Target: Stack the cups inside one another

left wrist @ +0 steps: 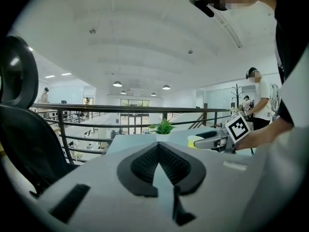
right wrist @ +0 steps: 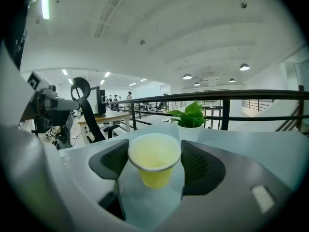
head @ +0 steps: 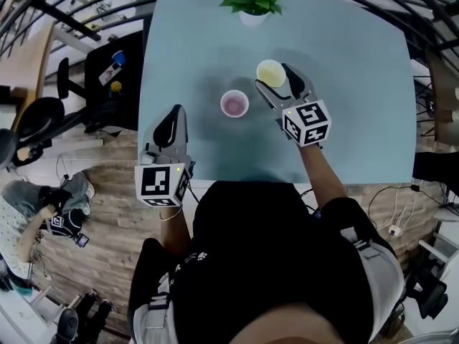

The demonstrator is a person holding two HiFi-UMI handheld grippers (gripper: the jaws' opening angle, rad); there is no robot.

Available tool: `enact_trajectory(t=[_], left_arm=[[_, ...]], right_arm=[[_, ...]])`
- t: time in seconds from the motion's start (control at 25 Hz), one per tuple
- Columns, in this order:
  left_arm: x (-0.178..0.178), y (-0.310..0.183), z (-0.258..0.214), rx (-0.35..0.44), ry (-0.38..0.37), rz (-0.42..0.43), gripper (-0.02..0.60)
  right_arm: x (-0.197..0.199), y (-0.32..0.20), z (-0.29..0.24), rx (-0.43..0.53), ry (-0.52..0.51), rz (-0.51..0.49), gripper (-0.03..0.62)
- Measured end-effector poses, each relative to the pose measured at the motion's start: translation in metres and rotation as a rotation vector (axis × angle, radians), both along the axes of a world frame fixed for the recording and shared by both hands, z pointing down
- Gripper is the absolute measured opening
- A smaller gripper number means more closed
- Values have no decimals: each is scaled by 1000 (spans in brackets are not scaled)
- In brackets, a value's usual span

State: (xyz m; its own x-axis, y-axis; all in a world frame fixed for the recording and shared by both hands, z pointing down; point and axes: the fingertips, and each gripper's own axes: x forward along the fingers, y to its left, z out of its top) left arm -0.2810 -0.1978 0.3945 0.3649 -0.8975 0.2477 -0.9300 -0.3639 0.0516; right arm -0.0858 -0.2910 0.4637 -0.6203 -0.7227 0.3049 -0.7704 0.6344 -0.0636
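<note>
Yellow cup point(right wrist: 154, 162) gripped between right claw point(head: 273, 76) pads, pink cup point(head: 234, 104) apart

Light blue worktop point(head: 358, 120): one pink cup point(head: 234, 104) stands upright near its middle; a potted plant point(head: 254, 2) stands at the far edge, well apart.
</note>
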Motion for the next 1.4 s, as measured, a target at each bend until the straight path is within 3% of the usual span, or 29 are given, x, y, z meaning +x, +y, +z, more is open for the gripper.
enact_trajectory(t=[0.64,1.04,1.4], left_arm=[[-5,6,-7,20,10,-16,-8],[-12,13,-7,20,12,-45,-8],[-17,15,-4,17,16,-58,-8]], right_arm=[[-56,38,-37,16,-89,-197,344],[-79,62,-29,-26,-80,-302,344],[-93,68,-12,-55,-55,-338,344]])
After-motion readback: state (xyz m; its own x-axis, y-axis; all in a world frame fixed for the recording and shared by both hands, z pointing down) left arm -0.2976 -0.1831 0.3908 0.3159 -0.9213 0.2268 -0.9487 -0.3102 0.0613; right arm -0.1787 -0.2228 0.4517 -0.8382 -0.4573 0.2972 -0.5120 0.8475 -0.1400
